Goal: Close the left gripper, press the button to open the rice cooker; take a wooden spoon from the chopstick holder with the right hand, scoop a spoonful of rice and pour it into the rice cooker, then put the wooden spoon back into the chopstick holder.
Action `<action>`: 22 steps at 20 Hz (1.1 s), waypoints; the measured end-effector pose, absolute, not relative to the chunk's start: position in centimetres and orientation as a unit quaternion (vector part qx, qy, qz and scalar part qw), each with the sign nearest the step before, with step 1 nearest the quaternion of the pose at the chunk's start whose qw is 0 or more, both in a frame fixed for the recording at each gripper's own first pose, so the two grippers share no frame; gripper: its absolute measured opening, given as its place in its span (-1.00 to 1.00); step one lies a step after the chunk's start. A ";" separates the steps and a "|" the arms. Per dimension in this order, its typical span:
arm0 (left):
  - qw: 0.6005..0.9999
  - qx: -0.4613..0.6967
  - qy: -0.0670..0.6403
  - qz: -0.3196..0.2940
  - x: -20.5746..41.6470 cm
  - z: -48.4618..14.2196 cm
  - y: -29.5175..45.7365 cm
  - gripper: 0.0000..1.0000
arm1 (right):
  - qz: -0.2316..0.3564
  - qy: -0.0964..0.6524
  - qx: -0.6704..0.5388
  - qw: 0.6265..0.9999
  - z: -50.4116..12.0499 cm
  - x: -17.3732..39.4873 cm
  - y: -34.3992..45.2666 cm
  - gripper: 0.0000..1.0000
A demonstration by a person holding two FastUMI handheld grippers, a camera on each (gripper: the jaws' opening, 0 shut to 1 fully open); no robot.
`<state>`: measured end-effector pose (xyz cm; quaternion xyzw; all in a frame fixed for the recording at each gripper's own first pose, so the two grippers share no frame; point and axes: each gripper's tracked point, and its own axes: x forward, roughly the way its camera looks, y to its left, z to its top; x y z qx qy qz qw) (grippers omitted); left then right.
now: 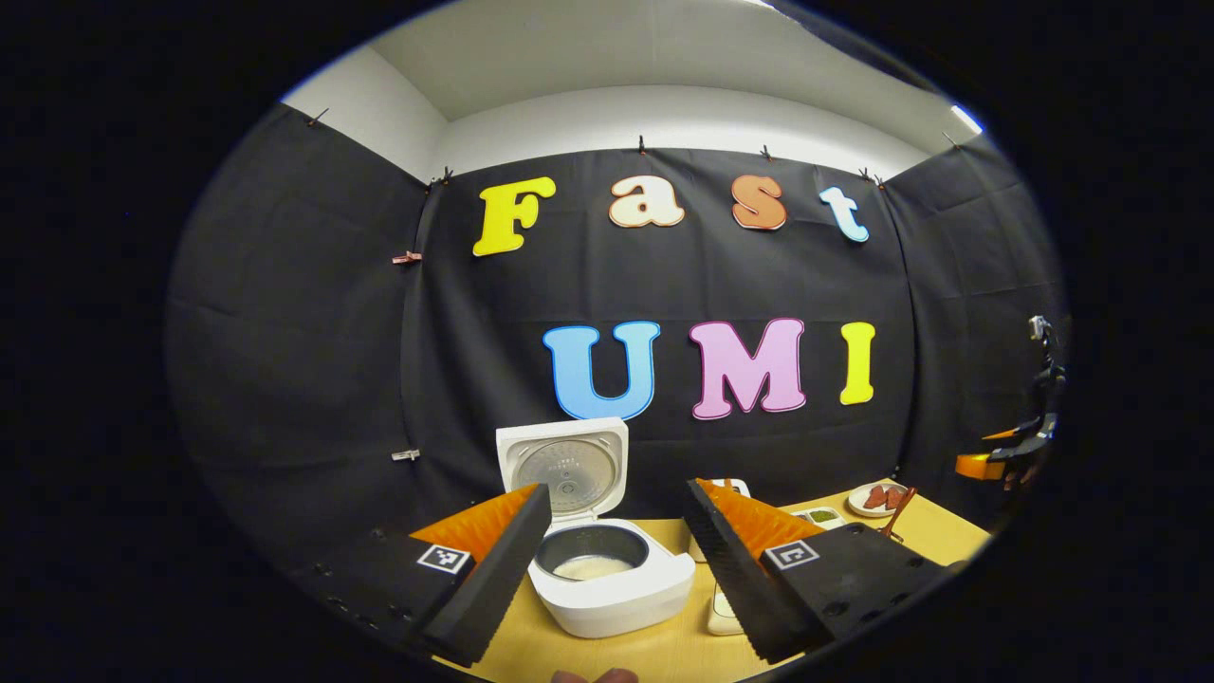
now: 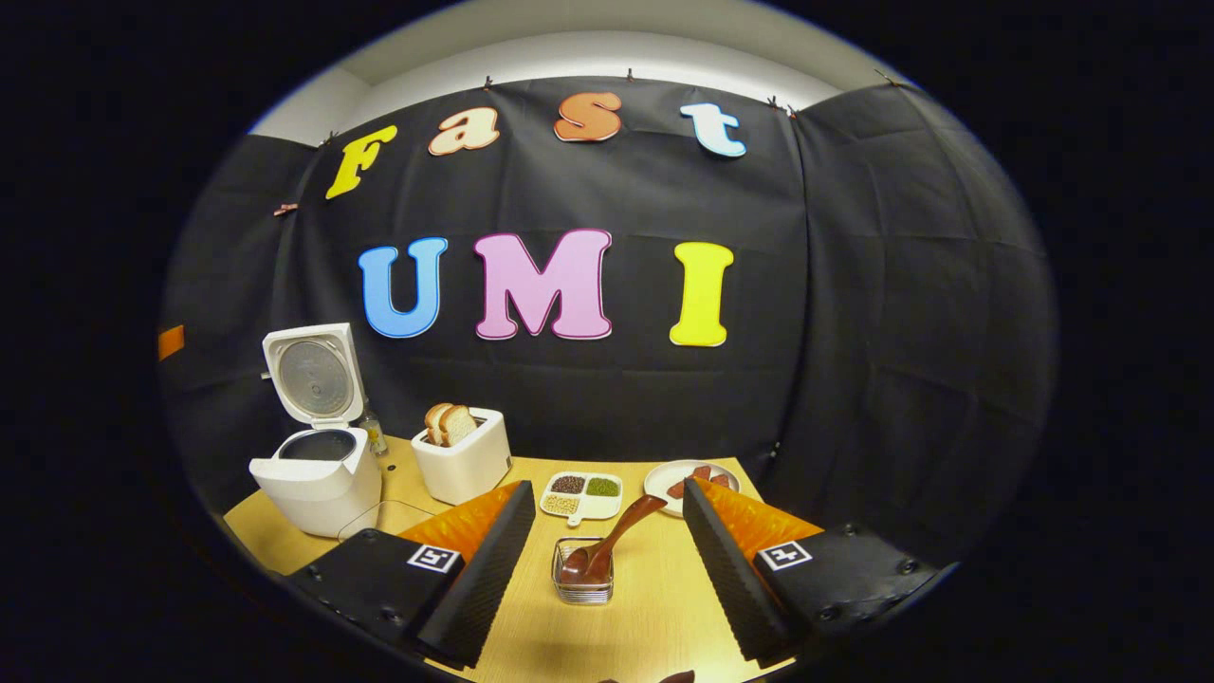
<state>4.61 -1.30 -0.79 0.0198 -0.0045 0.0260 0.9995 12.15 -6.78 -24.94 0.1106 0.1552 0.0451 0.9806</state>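
The white rice cooker (image 1: 607, 588) stands with its lid up, and white rice lies in its dark inner pot (image 1: 590, 566). My left gripper (image 1: 616, 517) hangs open just in front of it, with nothing between the fingers. In the right gripper view the rice cooker (image 2: 318, 479) stands at the table's far left. The wooden spoon (image 2: 612, 541) leans in the small wire chopstick holder (image 2: 582, 574), its handle tilted up to the right. My right gripper (image 2: 607, 517) is open above and short of the holder, holding nothing. The other gripper (image 1: 1020, 446) shows far right in the left gripper view.
A white toaster (image 2: 465, 465) with bread slices stands right of the cooker. Behind the holder sit a compartment tray of grains (image 2: 580, 495) and a white plate (image 2: 690, 479) with reddish pieces. The wooden table (image 2: 654, 607) ends at black cloth walls behind and to the right.
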 end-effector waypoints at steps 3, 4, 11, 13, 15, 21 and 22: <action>0.999 0.021 0.004 0.033 4.5 -1.0 -2.2 0.94 | 0.049 0.198 0.124 0.971 -29.7 14.9 -6.7 0.96; 0.999 0.023 0.007 0.037 4.4 -1.0 -2.5 0.94 | 0.054 0.209 0.131 0.968 -30.9 15.7 -6.5 0.96; 0.996 0.032 0.030 0.072 5.1 -1.8 -3.5 0.94 | 0.091 0.288 0.170 0.938 -39.9 20.8 -3.8 0.85; 0.995 0.034 0.037 0.083 5.3 -2.2 -3.5 0.94 | 0.090 0.308 0.176 0.931 -42.1 21.6 -3.3 0.64; 0.994 0.039 0.044 0.092 5.5 -2.5 -3.5 0.94 | 0.094 0.319 0.190 0.924 -43.3 22.4 -2.6 0.63; 0.991 0.033 0.060 0.117 5.2 -3.7 -2.9 0.94 | 0.104 0.329 0.184 0.921 -44.3 22.3 -1.3 -0.43; 0.991 0.031 0.061 0.119 5.1 -3.8 -2.8 0.94 | 0.112 0.314 0.167 0.928 -43.6 22.0 -1.1 -0.43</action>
